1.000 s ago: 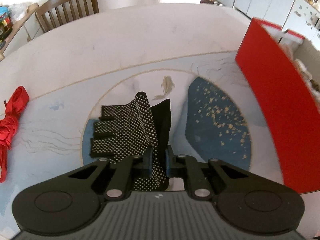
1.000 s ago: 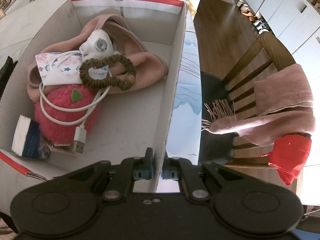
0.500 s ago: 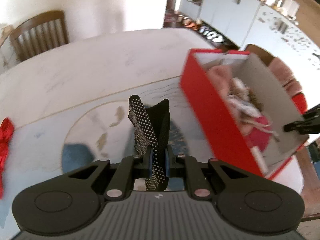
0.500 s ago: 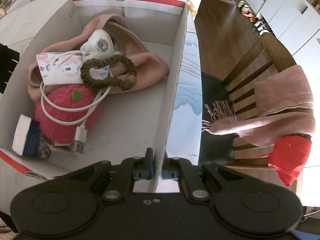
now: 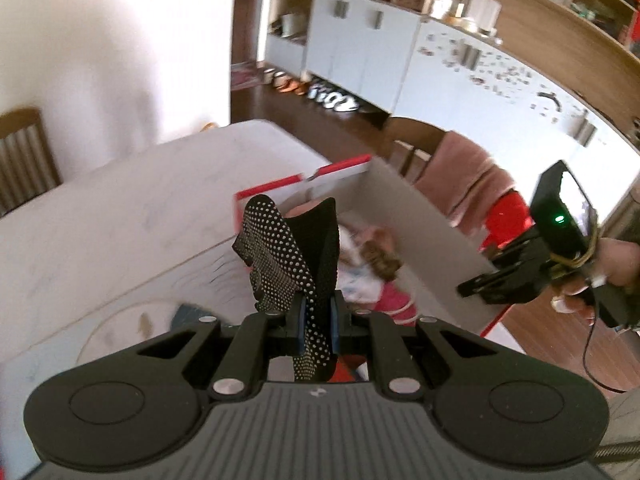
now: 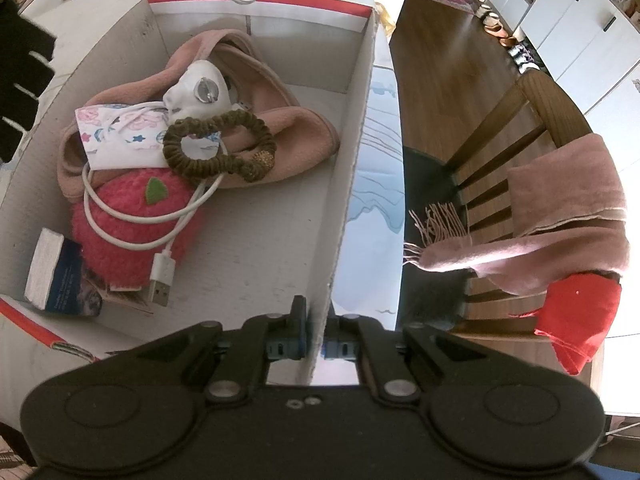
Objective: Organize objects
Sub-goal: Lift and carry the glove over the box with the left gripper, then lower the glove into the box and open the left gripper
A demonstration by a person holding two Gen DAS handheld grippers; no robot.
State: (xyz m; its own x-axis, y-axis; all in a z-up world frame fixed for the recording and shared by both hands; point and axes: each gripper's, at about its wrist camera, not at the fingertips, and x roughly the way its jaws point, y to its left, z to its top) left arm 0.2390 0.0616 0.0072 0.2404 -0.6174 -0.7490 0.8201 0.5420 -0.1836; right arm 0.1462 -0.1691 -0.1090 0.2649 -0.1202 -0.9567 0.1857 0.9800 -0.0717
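With our left tongs [image 5: 316, 316] gripping the dotted glove [image 5: 288, 256] and right tongs [image 6: 316, 332] clamping the box [image 6: 352, 184] wall, we should release only above its free near corner

The left wrist camera looked obliquely down toward the box [image 5: 420, 216] from nearby, while the right peered steeply into it [image 6: 352, 128], both sharing its interior.

The left gripper [image 5: 316, 312] is clamped on a black glove with white grip dots [image 5: 288, 256], which hangs above the table [image 5: 120, 220] in front of an open red-and-white cardboard box [image 5: 420, 220]. At the right, a hand [image 5: 600, 268] holds the right gripper [image 5: 464, 291], which pinches the box's wall. The view is motion-blurred.
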